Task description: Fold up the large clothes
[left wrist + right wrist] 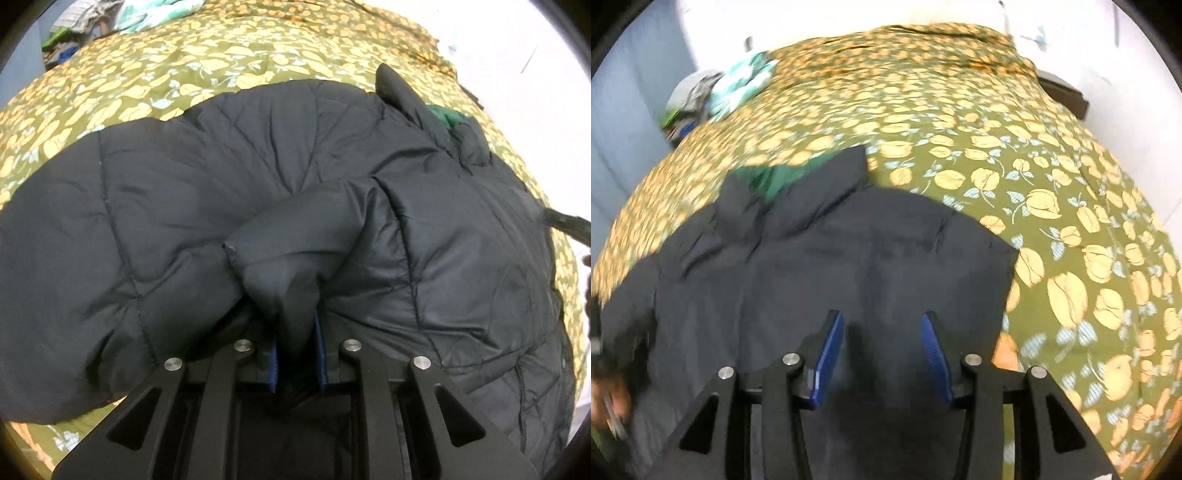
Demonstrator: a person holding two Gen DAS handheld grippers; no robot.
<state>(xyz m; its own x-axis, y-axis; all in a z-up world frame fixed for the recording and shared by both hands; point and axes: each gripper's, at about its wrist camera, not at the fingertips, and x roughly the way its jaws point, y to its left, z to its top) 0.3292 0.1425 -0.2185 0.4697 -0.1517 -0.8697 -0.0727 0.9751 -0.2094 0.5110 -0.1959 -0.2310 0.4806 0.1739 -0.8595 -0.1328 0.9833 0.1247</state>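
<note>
Partly folded: black puffer jacket (pixel 258 192) on floral bedspread (pixel 1034 166), sleeve pinched in left gripper (pixel 297 354) jaws; right gripper (pixel 882 350) jaws half-open, empty; body folds remaining.

One black puffer jacket (pixel 184 206), one floral bedspread (pixel 1015 177), two grippers, one heap of clothes (pixel 738 85).

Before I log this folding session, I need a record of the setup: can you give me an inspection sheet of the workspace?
Surface: bed under an olive floral bedspread.
Job's things: black puffer jacket spread on it, green lining at the collar.
Clutter: heap of clothes at the far corner.
Grippers: left gripper shut on a jacket fold; right gripper open above the jacket.
Cables: nothing seen.
Surroundings: white wall, dark furniture edge.
</note>
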